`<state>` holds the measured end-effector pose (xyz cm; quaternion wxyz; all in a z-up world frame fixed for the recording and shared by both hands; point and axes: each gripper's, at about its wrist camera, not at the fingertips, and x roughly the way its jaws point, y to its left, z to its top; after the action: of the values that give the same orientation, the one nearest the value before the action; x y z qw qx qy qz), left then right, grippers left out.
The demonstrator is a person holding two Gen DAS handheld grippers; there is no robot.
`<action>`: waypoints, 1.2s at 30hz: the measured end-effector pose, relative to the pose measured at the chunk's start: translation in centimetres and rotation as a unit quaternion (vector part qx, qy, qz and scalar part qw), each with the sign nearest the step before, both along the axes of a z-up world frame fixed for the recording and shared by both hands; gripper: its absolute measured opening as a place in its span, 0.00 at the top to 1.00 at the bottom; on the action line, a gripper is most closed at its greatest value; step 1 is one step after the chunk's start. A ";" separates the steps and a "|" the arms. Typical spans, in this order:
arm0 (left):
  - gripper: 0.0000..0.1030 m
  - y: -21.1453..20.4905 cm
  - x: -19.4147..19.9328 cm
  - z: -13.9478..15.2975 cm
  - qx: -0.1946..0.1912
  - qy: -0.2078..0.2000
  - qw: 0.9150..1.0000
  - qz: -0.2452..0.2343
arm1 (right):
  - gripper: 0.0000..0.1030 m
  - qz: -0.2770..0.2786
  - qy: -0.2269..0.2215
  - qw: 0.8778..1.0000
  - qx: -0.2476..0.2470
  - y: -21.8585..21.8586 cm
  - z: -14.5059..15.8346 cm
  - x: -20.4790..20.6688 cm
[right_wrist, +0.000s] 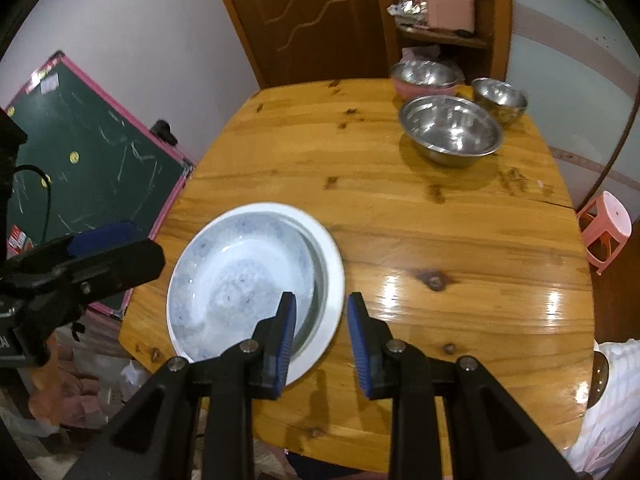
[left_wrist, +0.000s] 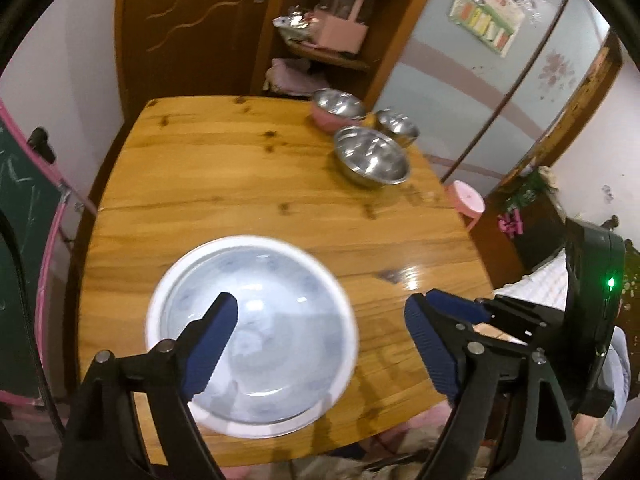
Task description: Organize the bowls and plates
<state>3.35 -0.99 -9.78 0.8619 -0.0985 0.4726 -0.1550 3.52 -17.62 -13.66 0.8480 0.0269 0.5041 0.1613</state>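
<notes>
On the tabletop (left_wrist: 240, 184), the stacked plates (left_wrist: 256, 328) lie below the left claw (left_wrist: 320, 344), jaws wide apart; three bowls (left_wrist: 370, 156) sit well beyond the plates.

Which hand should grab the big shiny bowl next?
Probably the right. The big steel bowl sits at the table's far right, nearer the right gripper, whose jaws are empty. The left gripper, also empty, hangs over the stacked plates on the other side.

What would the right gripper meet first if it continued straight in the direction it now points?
Most likely the near right rim of the stacked plates: the open right gripper points down at that edge, with bare wooden table just beside it. Depth is unclear, so it might land on the table instead.
</notes>
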 end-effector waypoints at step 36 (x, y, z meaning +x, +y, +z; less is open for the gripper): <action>0.18 -12.6 22.9 1.8 0.038 -0.030 0.999 0.016 | 0.74 -0.130 0.011 0.991 0.012 -19.2 4.1 19.2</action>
<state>26.26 -13.57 -7.95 0.8813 -0.0685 0.4501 -0.1263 22.75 -36.80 -9.53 0.8557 0.1042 0.5037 0.0555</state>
